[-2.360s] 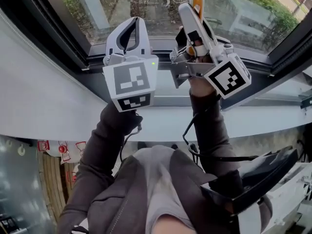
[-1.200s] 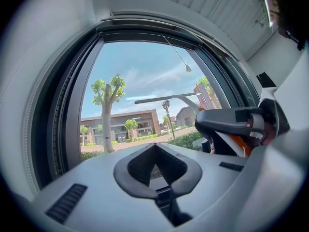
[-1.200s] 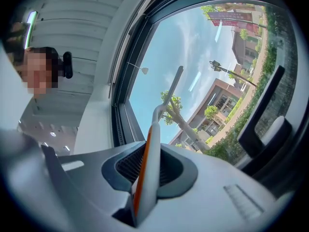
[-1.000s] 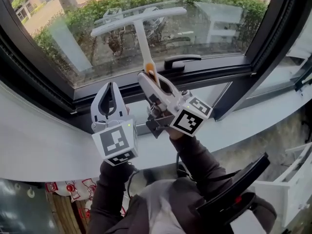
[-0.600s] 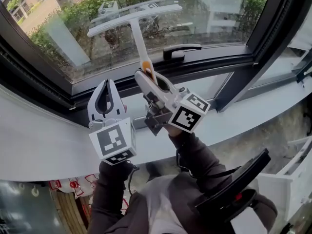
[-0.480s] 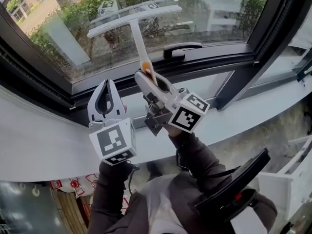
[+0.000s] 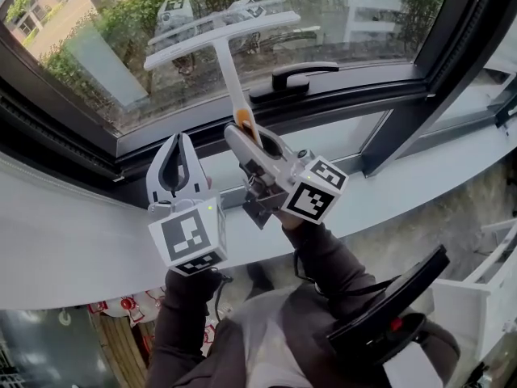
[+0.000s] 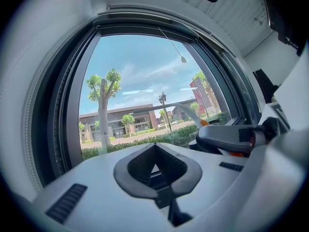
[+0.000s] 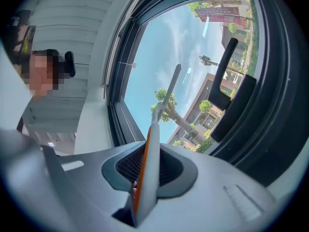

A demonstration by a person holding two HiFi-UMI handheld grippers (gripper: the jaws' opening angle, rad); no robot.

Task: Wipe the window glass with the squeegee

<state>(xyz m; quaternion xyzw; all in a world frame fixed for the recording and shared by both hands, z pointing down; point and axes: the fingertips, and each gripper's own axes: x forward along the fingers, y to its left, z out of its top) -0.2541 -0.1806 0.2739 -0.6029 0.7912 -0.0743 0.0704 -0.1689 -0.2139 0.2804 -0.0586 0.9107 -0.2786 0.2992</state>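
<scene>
Right claw [image 7: 243,129] is closed on the squeegee [image 7: 221,55], gripping the lower end of its white handle at the orange band. In the right gripper view the handle stands upright between the two jaws of the right claw [image 9: 149,146], and the squeegee [image 9: 153,129] runs up and away toward the pane. The squeegee's long white stem goes up to a T-shaped blade bar. The bar lies tilted across the lower part of the window glass [image 7: 367,10], left end lower than right. I cannot tell whether the blade actually touches the pane.

Left claw [image 7: 178,138] is closed with nothing in it, jaw tips meeting. It is held just left of the right claw, over the white windowsill [image 7: 65,241] and pointing at the dark window frame [image 7: 77,140]. The left gripper view shows the tips of the left claw [image 8: 155,148] together, with only a diamond-shaped gap behind them. The squeegee [image 8: 186,108] stem shows at its right.

A black window handle [image 7: 292,75] sits on the bottom frame rail, just right of the squeegee stem. It also shows in the right gripper view as a dark lever [image 9: 226,74]. Green hedges and pavement lie beyond the glass. The person's sleeves are dark.
</scene>
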